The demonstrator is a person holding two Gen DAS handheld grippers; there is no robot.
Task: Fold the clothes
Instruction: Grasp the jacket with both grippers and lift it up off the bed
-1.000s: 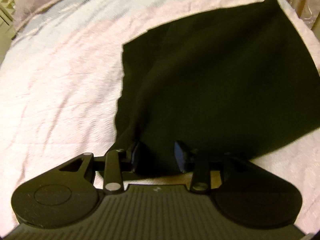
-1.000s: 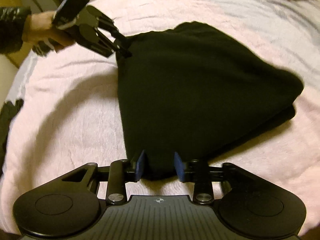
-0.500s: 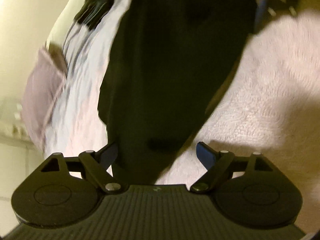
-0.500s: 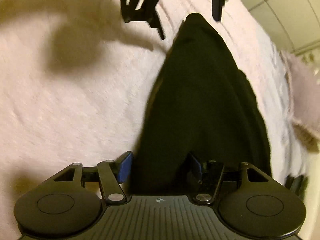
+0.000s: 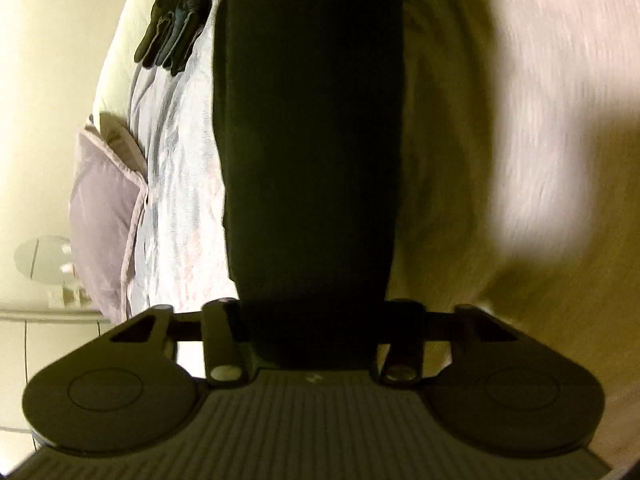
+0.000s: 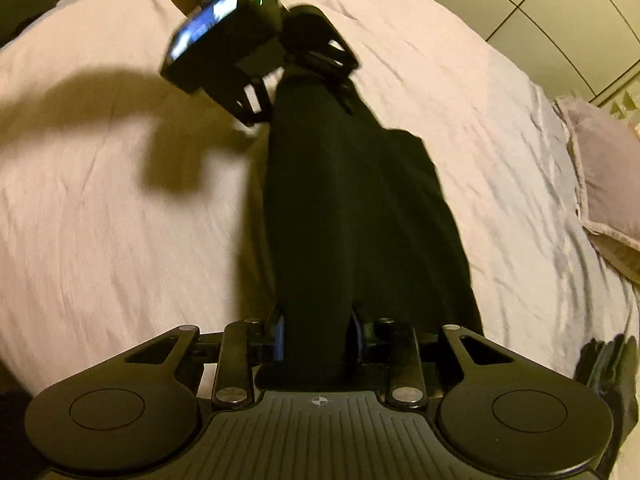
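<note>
Black garment [image 6: 356, 216] is stretched in a narrow folded band between the two grippers, over the pink bedspread [image 6: 100, 220]; right gripper [image 6: 318, 338] has just been closing and pinches the near end, blue pads tight on the cloth. Left gripper [image 5: 316, 328] has just been closing too, clamped on the far end; grey pillow [image 5: 104, 216] off to its left, dark clothing [image 5: 176, 20] ahead-left.

A plain black garment [image 6: 352, 208] lies on a pale pink bedspread [image 6: 100, 220]. The pillow [image 6: 604, 176] at the bed's edge is dusty lilac. Both grippers are black; the right gripper [image 6: 316, 340] has blue pads.
</note>
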